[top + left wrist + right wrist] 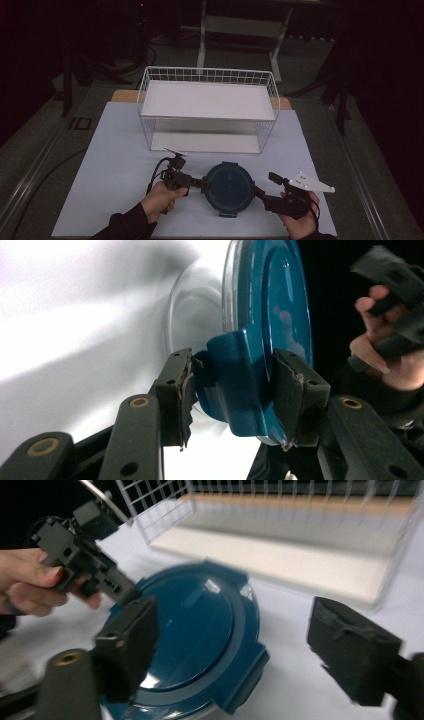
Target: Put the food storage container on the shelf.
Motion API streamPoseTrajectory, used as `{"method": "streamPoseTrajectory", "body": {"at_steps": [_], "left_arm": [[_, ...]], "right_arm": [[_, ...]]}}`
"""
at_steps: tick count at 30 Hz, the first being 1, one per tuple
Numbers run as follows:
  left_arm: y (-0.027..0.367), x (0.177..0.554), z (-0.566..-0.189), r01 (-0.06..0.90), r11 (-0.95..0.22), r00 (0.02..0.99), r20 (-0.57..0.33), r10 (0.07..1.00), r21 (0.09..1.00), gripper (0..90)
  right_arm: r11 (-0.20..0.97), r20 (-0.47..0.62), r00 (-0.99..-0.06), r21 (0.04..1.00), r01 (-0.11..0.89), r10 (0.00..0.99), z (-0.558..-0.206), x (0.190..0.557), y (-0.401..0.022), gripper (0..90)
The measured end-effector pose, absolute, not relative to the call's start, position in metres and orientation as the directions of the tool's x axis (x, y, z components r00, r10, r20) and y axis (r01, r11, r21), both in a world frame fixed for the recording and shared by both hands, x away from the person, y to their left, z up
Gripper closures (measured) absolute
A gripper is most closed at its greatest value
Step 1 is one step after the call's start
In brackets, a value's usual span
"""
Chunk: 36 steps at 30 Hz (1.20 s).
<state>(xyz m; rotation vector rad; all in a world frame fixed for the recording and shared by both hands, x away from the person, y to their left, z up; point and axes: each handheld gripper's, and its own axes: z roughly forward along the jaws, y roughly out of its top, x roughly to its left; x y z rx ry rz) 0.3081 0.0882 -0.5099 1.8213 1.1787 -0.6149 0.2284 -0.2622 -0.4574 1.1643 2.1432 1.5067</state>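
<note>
A round glass container [229, 187] with a dark blue clip-on lid [190, 630] sits on the pale mat near the front edge. My left gripper [205, 182] reaches it from the left. In the left gripper view its pads press on both sides of a blue clip tab [235, 385] at the lid's rim, so my left gripper [232, 390] is shut on that tab. The clear glass bowl [195, 305] shows behind the lid. My right gripper [265, 186] is at the container's right side. Its jaws stand wide apart in the right gripper view [240, 645], touching nothing.
A white wire rack [207, 100] with two shelves stands just behind the container, its lower shelf [280, 565] open toward me. The pale mat [115, 165] has free room to the left and right. Dark floor and table legs lie beyond.
</note>
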Motion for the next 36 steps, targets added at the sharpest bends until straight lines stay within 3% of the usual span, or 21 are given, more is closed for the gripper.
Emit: {"method": "streamPoseTrajectory", "body": {"at_steps": [9, 11, 22, 28, 36], "left_arm": [[0.088, 0.299, -0.504, 0.856, -0.227, 0.513, -0.719, 0.469, 0.464, 55.5], [0.088, 0.297, -0.503, 0.849, -0.233, 0.526, -0.711, 0.466, 0.475, 55.5], [0.094, 0.288, -0.506, 0.835, -0.226, 0.546, -0.705, 0.452, 0.502, 56.1], [0.095, 0.286, -0.508, 0.833, -0.212, 0.547, -0.707, 0.447, 0.51, 56.3], [0.095, 0.28, -0.509, 0.853, -0.168, 0.509, -0.714, 0.481, 0.495, 55.4]], "right_arm": [[0.093, 0.444, -0.593, 0.744, 0.662, 0.671, -0.48, 0.249, -0.27, 30.2], [0.101, 0.453, -0.586, 0.728, 0.678, 0.672, -0.483, 0.251, -0.269, 30.4], [0.103, 0.561, -0.549, 0.636, 0.765, 0.619, -0.495, 0.254, -0.269, 50.9], [0.08, 0.671, -0.503, 0.555, 0.828, 0.544, -0.503, 0.261, -0.273, 54.3], [0.046, 0.72, -0.461, 0.515, 0.856, 0.518, -0.506, 0.261, -0.273, 55.6]]}}
